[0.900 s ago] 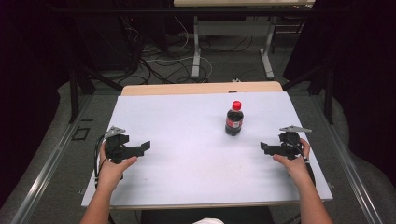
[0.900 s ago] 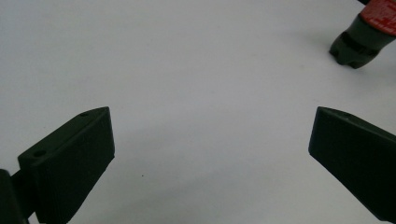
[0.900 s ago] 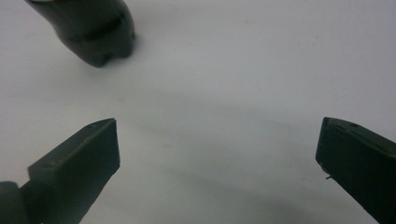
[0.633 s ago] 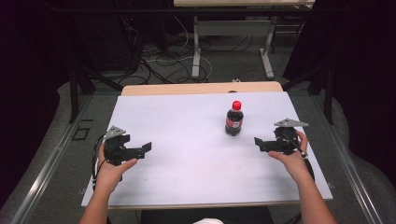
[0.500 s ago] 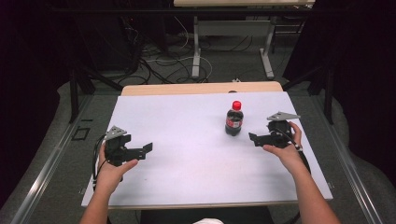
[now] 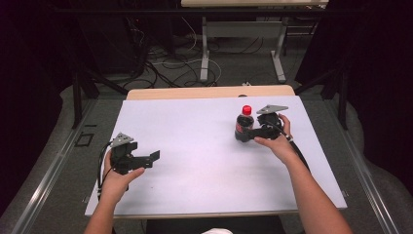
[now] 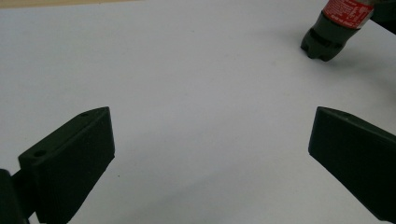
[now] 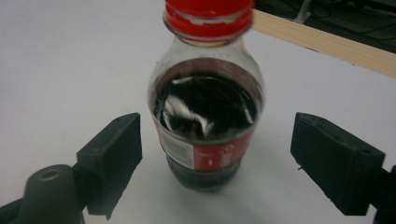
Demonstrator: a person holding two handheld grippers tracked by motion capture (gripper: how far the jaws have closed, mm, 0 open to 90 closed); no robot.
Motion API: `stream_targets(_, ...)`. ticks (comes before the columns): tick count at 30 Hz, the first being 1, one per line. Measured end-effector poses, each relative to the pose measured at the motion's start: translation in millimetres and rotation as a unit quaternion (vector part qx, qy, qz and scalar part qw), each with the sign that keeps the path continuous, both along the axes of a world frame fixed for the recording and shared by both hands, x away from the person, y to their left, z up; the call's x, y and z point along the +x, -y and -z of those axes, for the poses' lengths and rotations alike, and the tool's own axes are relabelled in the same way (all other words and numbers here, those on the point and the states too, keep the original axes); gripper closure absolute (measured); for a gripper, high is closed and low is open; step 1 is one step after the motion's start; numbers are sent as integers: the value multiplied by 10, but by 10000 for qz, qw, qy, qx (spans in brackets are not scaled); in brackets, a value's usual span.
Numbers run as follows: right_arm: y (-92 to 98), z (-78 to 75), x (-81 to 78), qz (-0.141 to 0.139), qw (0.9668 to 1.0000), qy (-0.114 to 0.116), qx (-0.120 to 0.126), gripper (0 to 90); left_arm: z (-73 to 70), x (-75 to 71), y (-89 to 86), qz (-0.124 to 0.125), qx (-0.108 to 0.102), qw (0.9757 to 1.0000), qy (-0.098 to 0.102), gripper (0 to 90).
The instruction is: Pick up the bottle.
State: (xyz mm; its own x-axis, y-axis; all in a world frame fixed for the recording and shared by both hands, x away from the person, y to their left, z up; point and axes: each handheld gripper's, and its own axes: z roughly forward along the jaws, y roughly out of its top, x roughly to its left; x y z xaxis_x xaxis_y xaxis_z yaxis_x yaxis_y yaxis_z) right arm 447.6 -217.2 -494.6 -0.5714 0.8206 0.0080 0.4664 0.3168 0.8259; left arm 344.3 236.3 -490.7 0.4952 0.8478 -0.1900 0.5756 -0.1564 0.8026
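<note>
A small cola bottle point(image 6: 242, 126) with a red cap and red label stands upright on the white table top point(image 6: 195, 126), right of centre. My right gripper point(image 6: 247, 133) has come up to it from the right. In the right gripper view the bottle point(image 8: 205, 116) stands between the two black jaws of my right gripper point(image 8: 217, 156), which is open, with a gap on each side. My left gripper point(image 6: 155, 157) rests low at the front left, pointing right. Its jaws stand wide with nothing between them. In the left gripper view my left gripper point(image 7: 212, 154) is open and the bottle's base point(image 7: 327, 39) sits far off at the top right.
A wooden strip point(image 6: 209, 92) runs along the table's far edge. Beyond it are cables on the floor point(image 6: 170, 63) and the metal legs of another table point(image 6: 204, 53). Dark floor surrounds the table on both sides.
My right hand has carried its gripper left and away from the person, from the table's right edge up to the bottle. The left hand and the bottle have kept still.
</note>
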Motion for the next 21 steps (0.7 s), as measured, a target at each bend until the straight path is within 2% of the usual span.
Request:
stream_targets(1,-24,16,22,-62,10000,74,-4,182,6,2,4,-19,-15,10000,28,5)
stream_targets(3,-66,37,45,-62,10000,-12,24,227,10,4,1,-23,-19,10000,6,5)
stream_targets(7,-100,70,109,-49,10000,-29,-5,237,11,6,-11,-18,-12,10000,-33,5)
stream_targets(11,-104,107,165,-57,9999,-91,104,248,12,9,-18,-20,-16,10000,-26,5)
stream_targets(14,-127,129,181,-27,9999,-142,54,252,17,10,-19,-23,-15,10000,-39,5)
stream_targets(15,-128,145,195,-34,9999,-105,-14,261,21,12,-17,-29,-20,10000,-33,5)
stream_targets(18,-136,154,200,-13,9999,-143,29,278,27,13,-12,-24,-28,10000,-42,5)
stream_targets(21,-134,154,204,-49,9999,-89,8,284,28,16,-11,9,-12,10000,-71,5)
